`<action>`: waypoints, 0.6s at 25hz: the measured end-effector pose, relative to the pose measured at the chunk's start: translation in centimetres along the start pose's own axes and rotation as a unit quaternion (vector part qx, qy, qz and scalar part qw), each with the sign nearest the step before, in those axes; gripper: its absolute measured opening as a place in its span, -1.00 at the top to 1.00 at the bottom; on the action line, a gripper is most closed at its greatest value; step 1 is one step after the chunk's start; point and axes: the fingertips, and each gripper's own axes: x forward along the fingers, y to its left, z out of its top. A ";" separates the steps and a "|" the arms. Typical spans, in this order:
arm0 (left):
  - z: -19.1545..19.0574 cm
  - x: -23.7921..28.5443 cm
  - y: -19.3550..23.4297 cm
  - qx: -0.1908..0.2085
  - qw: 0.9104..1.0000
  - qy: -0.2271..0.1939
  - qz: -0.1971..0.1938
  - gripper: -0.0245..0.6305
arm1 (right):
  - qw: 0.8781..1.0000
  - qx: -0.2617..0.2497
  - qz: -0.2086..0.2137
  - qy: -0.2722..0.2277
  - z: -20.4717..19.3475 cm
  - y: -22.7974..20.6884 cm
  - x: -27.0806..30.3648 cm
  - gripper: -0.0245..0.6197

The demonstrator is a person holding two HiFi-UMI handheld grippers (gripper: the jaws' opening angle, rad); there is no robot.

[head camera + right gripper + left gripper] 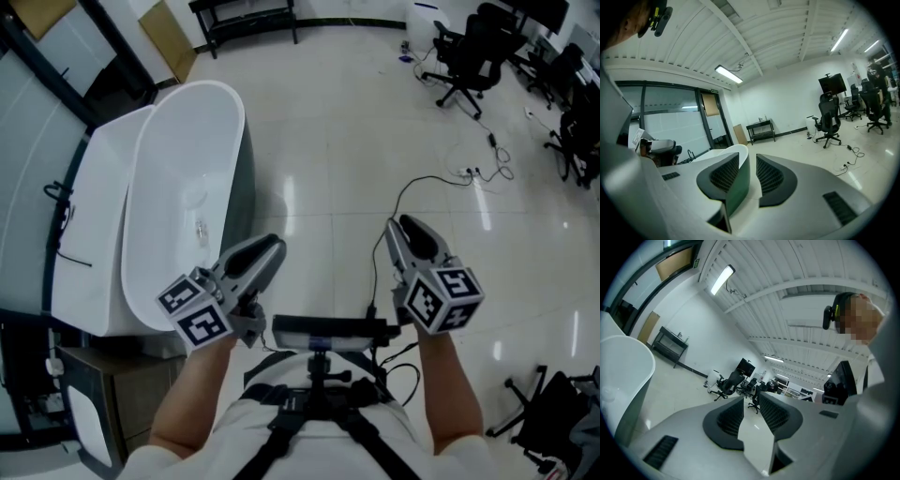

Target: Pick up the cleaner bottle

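Glossy pale tile floor [375, 141], big open room w/ office chairs [464, 56] far right, black bench [248, 19] by far wall, white bathtub [187, 187] at left w/ dark outer side. No tabletop nearby. Cleaner bottle: in no view, so can't place it; pickup not begun. Left tongs [269, 251] apart, nothing btwn, floor showing thru gap. Right tongs [410, 230] also apart & empty, tub rim seen beyond. Risks, prob.: loose cable [441, 183] on floor, right side, could snag a foot; left tongs near tub edge could knock it; tiles look slick.
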 end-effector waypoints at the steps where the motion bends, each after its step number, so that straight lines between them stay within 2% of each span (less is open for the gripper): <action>1: 0.0 0.2 0.1 0.000 1.000 0.000 0.003 0.59 | 1.000 0.002 0.000 0.003 -0.1 -0.3 0.3 0.55; 7: 0.4 1.4 1.5 -0.002 1.000 0.001 0.015 0.59 | 1.000 0.007 0.009 0.011 -0.3 -1.2 1.9 0.55; 15: 1.8 4.1 5.8 -0.018 1.000 0.001 0.006 0.59 | 1.000 0.008 0.002 0.025 0.5 -1.9 6.0 0.55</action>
